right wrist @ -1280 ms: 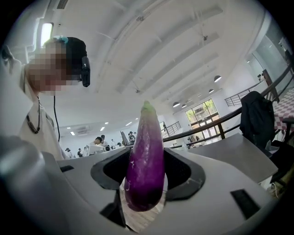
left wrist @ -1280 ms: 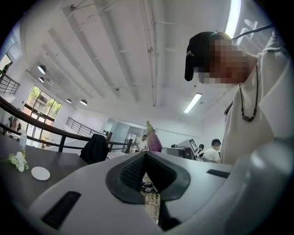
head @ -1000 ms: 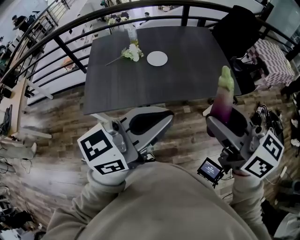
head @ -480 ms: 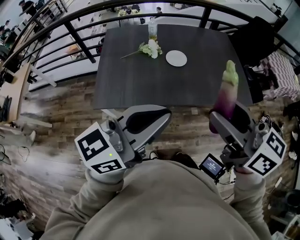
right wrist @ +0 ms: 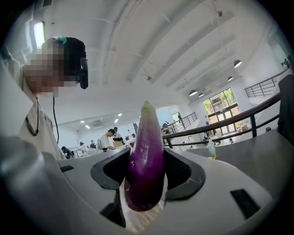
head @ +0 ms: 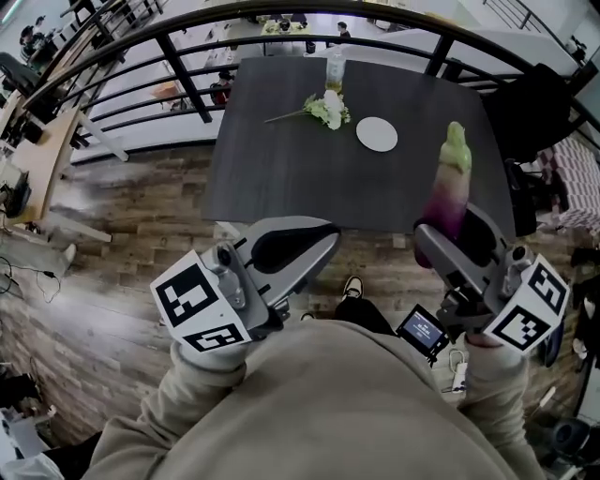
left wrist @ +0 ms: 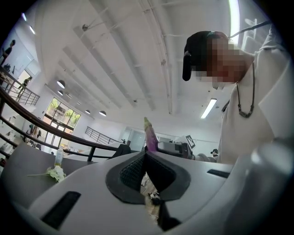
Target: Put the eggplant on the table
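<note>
Table shifted rightward; right gripper fingers clamp eggplant, its base hidden; left gripper fingers clenched, empty.

Wood-plank floor below me, brown, boards running crosswise. On it stands a dark square table, its far edge just beside a black railing of curved bars. A black chair stands at the table's right side. Overhead I note a white ceiling with long ribs, one lit strip light and a row of round lamps. Tall windows in the far wall, daylight and green beyond.
</note>
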`<state>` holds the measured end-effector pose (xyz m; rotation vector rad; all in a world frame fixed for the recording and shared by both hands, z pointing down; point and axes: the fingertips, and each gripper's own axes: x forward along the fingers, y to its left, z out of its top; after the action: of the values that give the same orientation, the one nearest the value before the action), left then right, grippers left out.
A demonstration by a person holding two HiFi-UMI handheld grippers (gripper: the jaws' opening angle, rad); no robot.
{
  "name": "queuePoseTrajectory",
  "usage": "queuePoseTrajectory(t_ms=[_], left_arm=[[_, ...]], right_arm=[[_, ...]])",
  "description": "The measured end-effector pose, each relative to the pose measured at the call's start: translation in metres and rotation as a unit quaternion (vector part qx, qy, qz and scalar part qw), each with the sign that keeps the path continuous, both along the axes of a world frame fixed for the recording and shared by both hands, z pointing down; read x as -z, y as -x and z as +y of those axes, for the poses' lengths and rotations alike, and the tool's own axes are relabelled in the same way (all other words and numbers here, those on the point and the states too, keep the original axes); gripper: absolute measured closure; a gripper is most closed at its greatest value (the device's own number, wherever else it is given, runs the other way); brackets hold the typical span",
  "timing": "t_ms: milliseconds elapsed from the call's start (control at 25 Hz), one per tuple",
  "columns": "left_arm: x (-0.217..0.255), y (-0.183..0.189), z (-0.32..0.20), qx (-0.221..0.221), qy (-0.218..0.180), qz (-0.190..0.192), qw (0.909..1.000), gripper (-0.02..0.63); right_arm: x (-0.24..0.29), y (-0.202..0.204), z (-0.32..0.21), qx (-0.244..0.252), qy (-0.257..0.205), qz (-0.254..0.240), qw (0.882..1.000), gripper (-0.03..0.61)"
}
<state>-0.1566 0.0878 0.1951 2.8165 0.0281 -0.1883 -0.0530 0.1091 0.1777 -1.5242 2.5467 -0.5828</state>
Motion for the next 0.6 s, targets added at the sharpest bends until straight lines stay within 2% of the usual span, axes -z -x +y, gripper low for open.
queuePoseTrajectory(t_ms=[200, 400, 600], left_arm=[[0.011, -0.002, -0.011, 0.024, -0.014, 0.025, 0.9993, 0.609], [0.006, -0.019, -0.043, 0.044, -0.001, 0.013, 0.9989, 0.609], [0.005, -0.05, -0.077, 0.063, -0.001, 0.008, 0.998, 0.609]], right_arm=[[0.005, -0.01, -0.017, 0.019, -0.012, 0.0, 1.0, 0.347], [0.0, -0.028, -0.046, 0.027, 0.0, -0.002, 1.0, 0.347], [-0.006, -0.066, -0.069, 0.026, 0.004, -0.008, 1.0, 0.347]])
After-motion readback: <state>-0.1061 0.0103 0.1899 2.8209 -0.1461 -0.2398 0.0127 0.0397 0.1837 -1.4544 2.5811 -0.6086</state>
